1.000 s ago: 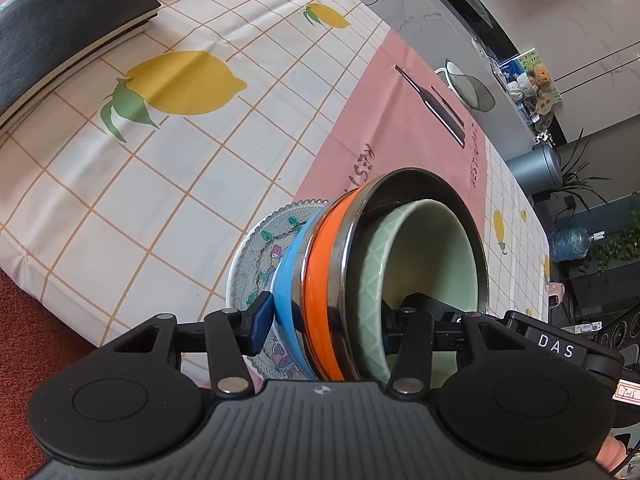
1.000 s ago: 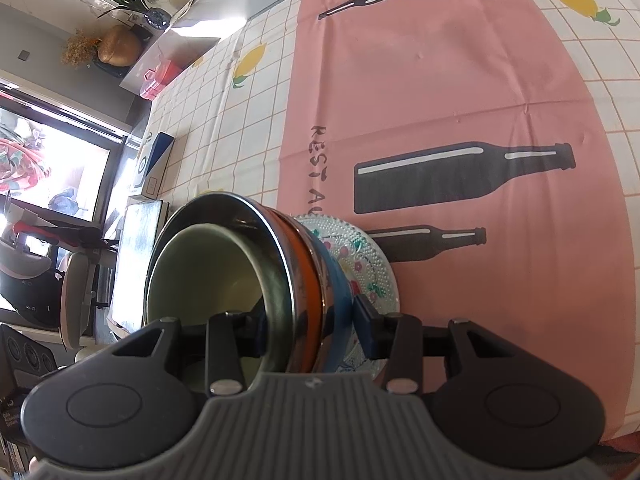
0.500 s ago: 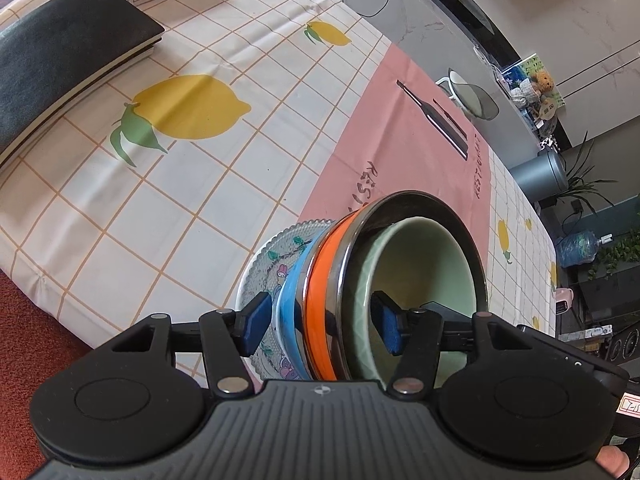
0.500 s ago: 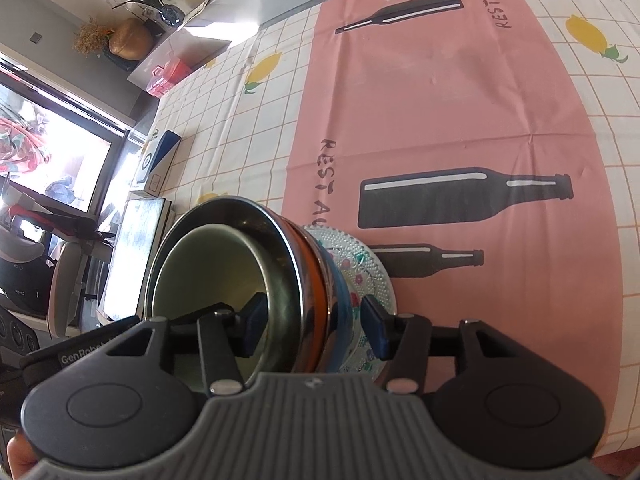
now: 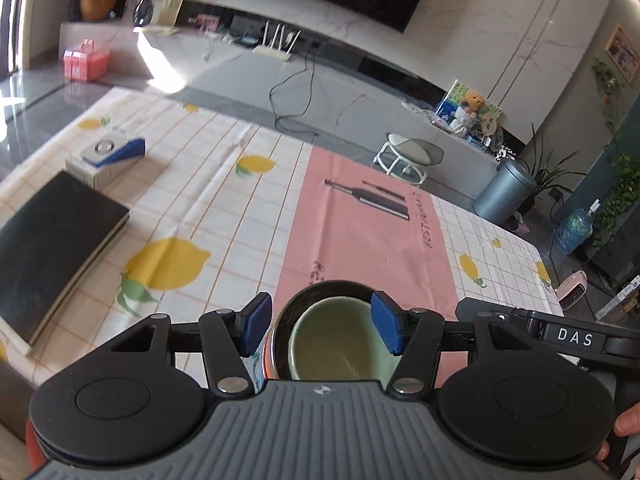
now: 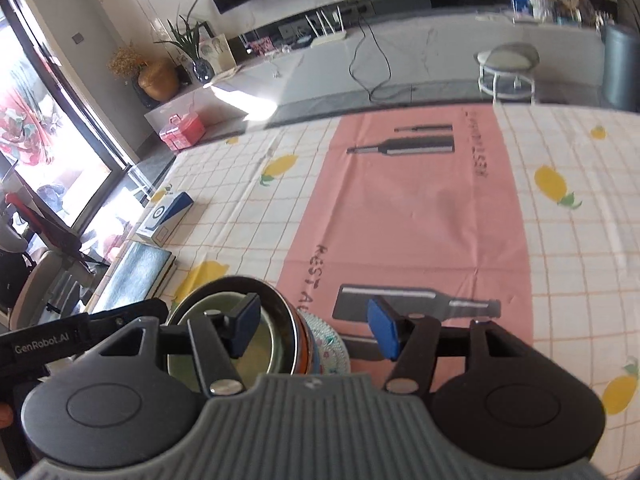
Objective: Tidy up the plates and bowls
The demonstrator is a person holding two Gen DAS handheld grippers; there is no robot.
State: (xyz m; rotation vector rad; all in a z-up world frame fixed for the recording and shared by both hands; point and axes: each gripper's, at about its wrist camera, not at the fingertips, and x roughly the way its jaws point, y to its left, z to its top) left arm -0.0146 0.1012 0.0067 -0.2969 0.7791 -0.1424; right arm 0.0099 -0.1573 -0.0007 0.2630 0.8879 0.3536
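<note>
A nested stack stands on the tablecloth near the front edge: a pale green bowl (image 5: pixel 340 340) inside a steel bowl (image 5: pixel 320 286), over orange and blue bowls and a patterned glass plate (image 6: pixel 330 344). The green bowl (image 6: pixel 260 348) also shows in the right wrist view. My left gripper (image 5: pixel 320 322) is open, raised above the stack, its blue pads (image 5: pixel 386 326) apart and touching nothing. My right gripper (image 6: pixel 314 326) is open too, above the stack's right side. The right gripper's body (image 5: pixel 560 334) shows in the left wrist view.
A black notebook (image 5: pixel 48 248) and a white-and-blue box (image 5: pixel 108 156) lie on the table's left. The pink centre strip (image 6: pixel 420 208) of the lemon-print cloth runs ahead. A stool (image 5: pixel 412 154) and a grey bin (image 5: pixel 502 192) stand beyond the far edge.
Both grippers have opened wider, let go of the stack's rims and lifted up and back. The stack stays on the table.
</note>
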